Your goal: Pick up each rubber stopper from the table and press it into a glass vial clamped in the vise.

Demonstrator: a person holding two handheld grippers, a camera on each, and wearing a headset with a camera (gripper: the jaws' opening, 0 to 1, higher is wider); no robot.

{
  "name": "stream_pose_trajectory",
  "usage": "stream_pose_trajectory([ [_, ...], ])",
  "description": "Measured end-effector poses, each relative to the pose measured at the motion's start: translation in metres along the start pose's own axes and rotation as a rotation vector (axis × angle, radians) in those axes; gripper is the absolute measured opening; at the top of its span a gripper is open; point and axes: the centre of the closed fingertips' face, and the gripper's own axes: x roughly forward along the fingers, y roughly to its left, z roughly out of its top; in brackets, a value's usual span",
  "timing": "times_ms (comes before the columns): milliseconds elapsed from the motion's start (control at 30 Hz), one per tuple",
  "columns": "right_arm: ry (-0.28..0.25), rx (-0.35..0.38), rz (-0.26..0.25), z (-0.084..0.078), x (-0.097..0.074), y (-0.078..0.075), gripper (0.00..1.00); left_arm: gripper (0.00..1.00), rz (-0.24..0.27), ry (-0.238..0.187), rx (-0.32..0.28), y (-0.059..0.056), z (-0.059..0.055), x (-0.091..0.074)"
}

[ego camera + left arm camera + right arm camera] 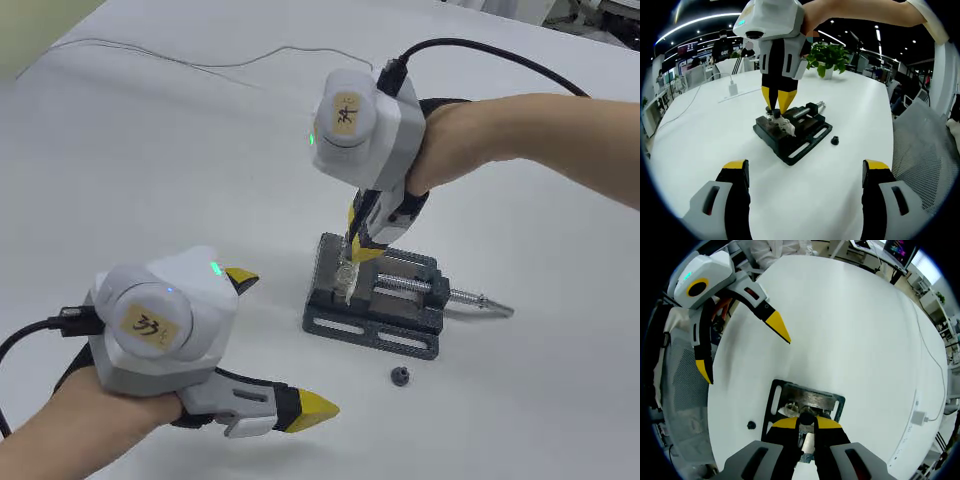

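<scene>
The left hand-held gripper (pixel 805 167) hangs wide and empty over the counter (pixel 150 150). Ahead of it a loose stopper (pixel 400 376) lies just beside the vise (pixel 375 325). The right hand-held gripper (pixel 357 250) pinches a stopper (pixel 807 416) over the vial (pixel 347 280). The rubber should be light, soft and grippy, best pinched by its sides; the glass would likely crack under skewed pressing.

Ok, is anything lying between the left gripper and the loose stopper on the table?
No. In the left gripper view, bare white table is all that separates the open left gripper from the loose stopper; the vise sits off to one side.
</scene>
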Motion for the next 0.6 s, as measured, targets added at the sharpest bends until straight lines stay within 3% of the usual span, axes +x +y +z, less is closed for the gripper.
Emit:
stream_pose_trajectory([
  [167,0.002,-0.059,0.016,-0.001,-0.001,0.004,0.13,0.92,-0.002,0.001,-0.004,-0.001,-0.001,-0.001],
  [333,-0.009,-0.058,0.006,-0.005,-0.009,0.003,0.19,0.92,-0.007,0.005,-0.009,-0.003,-0.004,0.000],
  [600,-0.070,-0.009,0.003,-0.007,-0.014,-0.004,0.07,0.91,-0.010,0.005,-0.009,-0.001,-0.003,0.000],
])
